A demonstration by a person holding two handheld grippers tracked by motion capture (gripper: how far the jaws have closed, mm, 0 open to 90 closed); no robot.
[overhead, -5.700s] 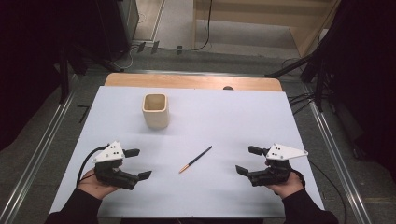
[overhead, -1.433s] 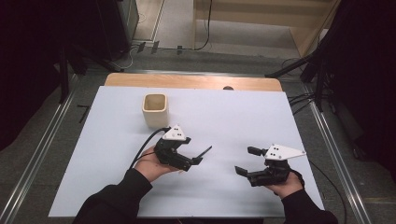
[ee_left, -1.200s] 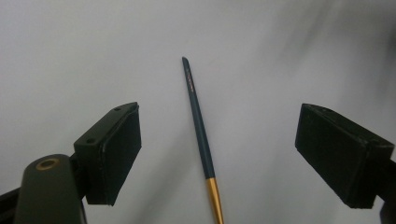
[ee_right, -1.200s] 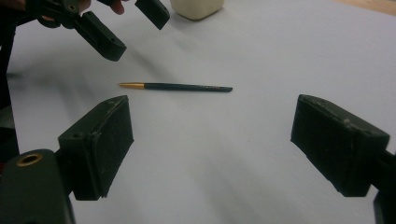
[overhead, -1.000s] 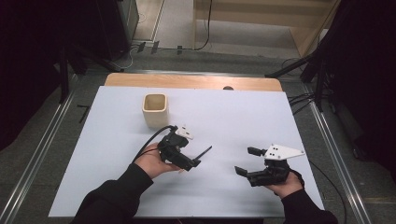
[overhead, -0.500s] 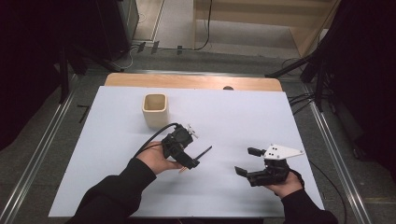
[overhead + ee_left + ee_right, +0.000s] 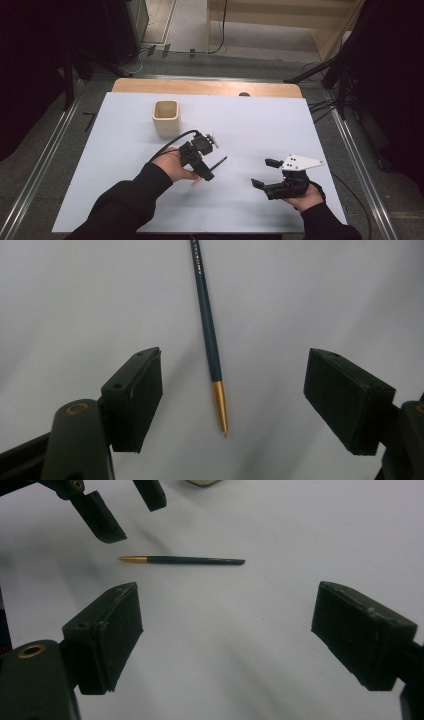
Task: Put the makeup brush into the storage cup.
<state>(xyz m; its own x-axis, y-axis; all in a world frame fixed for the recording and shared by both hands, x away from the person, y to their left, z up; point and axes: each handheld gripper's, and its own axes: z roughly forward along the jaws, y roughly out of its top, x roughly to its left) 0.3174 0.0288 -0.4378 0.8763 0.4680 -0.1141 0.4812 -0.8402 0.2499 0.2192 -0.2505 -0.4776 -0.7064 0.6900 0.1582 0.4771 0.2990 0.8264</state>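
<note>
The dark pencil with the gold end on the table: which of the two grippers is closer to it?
The left. The left gripper hangs right over the pencil, jaws open astride it, not touching. The right gripper waits open farther along the table, well clear of the pencil.

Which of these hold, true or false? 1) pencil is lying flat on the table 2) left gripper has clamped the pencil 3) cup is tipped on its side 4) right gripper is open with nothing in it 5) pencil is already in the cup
1) True: the pencil lies flat on the white table.
2) False: the left gripper is open, its jaws standing either side of the pencil without touching it; they have just been closing a little.
3) False: the cup stands upright.
4) True: the right gripper is open and holds nothing.
5) False: the pencil is on the table, apart from the cup.
</note>
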